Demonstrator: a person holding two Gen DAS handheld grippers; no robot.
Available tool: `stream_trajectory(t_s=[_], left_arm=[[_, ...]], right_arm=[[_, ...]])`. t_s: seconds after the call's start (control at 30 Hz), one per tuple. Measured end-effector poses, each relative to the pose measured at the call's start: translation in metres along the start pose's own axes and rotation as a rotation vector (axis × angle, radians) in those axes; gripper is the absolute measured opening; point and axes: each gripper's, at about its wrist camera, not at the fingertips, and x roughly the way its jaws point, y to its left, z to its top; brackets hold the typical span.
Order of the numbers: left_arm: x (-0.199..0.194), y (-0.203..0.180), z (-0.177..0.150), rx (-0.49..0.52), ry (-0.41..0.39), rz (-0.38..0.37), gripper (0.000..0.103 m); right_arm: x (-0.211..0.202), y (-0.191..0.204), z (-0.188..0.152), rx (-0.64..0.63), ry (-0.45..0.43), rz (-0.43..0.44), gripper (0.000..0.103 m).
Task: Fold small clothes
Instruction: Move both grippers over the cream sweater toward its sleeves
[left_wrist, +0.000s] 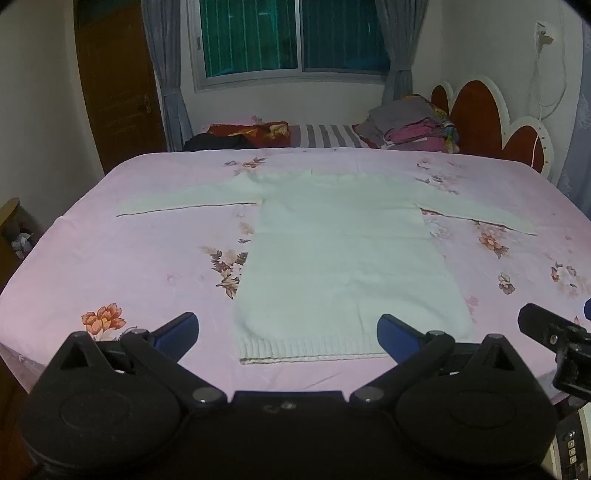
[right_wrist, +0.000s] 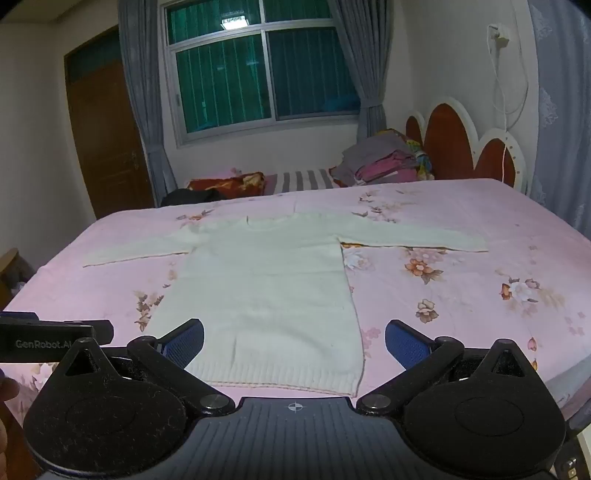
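Your left gripper (left_wrist: 288, 330) and right gripper (right_wrist: 294, 339) both spread wide, empty, white sweater (left_wrist: 343, 258) flat on the bed (left_wrist: 147, 251), sleeves out.

Sweater (left_wrist: 343, 258): white knitted cloth, soft and matt, ribbed at the hem. Bedsheet (left_wrist: 147, 266): pink printed cotton-like cloth, smooth, lightly creased. Left gripper (left_wrist: 288, 332) and right gripper (right_wrist: 294, 341): matt black plastic, dusty, with blue textured rubbery pads (right_wrist: 404, 345) and bright metal pivot pins. Door (right_wrist: 105, 136): brown wood, low sheen. Curtains (right_wrist: 142, 92): grey cloth.
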Motion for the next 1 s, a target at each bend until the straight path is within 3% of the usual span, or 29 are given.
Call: stream_trajectory(t_s=[0.73, 1.0], left_arm=[[0.002, 0.004, -0.002, -0.018, -0.006, 0.006, 0.103], [0.003, 0.008, -0.002, -0.033, -0.043, 0.006, 0.103]], right_arm=[[0.014, 0.0, -0.003, -0.005, 0.006, 0.014, 0.103], [0.015, 0.001, -0.005, -0.006, 0.009, 0.012, 0.103]])
